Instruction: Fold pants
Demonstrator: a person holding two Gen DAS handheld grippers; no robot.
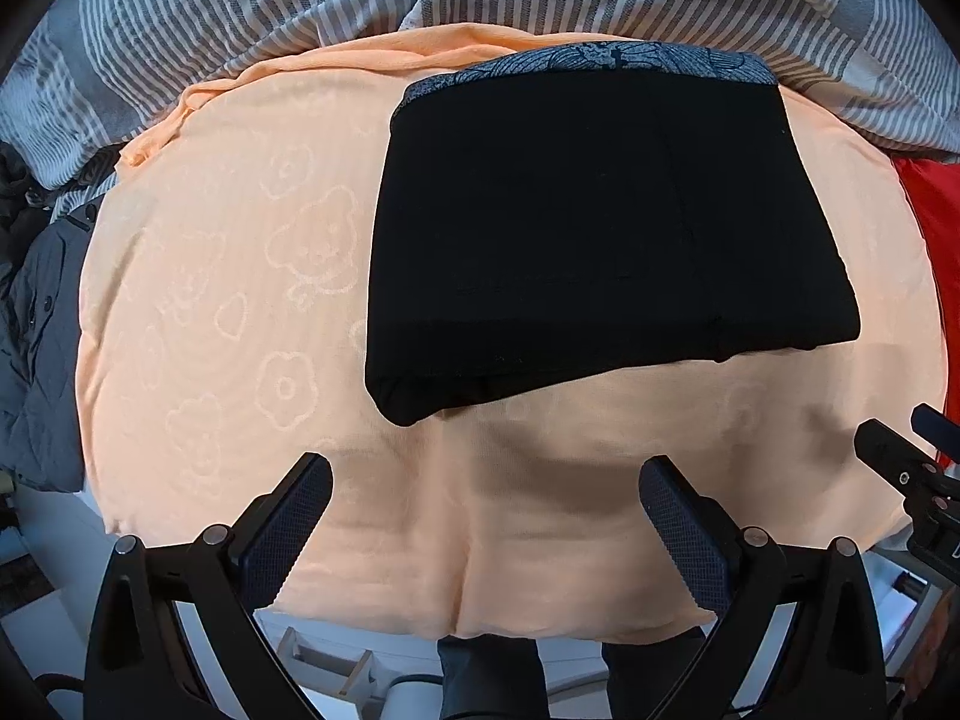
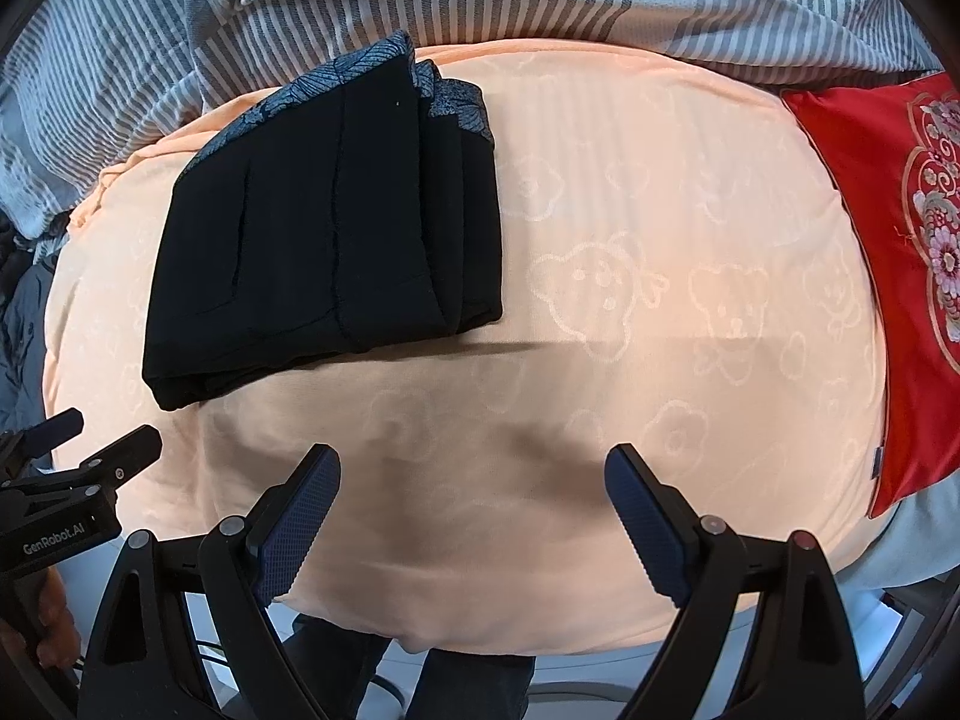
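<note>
Left wrist view shows the black pants (image 1: 600,240) lying folded toward the peach blanket's (image 1: 210,300) far edge, both the left gripper (image 1: 486,516) and the right gripper (image 2: 474,510) spread and empty, so folding looks done and at most a tidy-up remains.

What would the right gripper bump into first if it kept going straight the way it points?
Probably the peach blanket. The right gripper is open and empty above bare blanket. The folded black pants lie off to one side, so it would likely miss them.

black pants (image 1: 600,240) lie folded flat on the peach blanket (image 1: 210,300).
</note>
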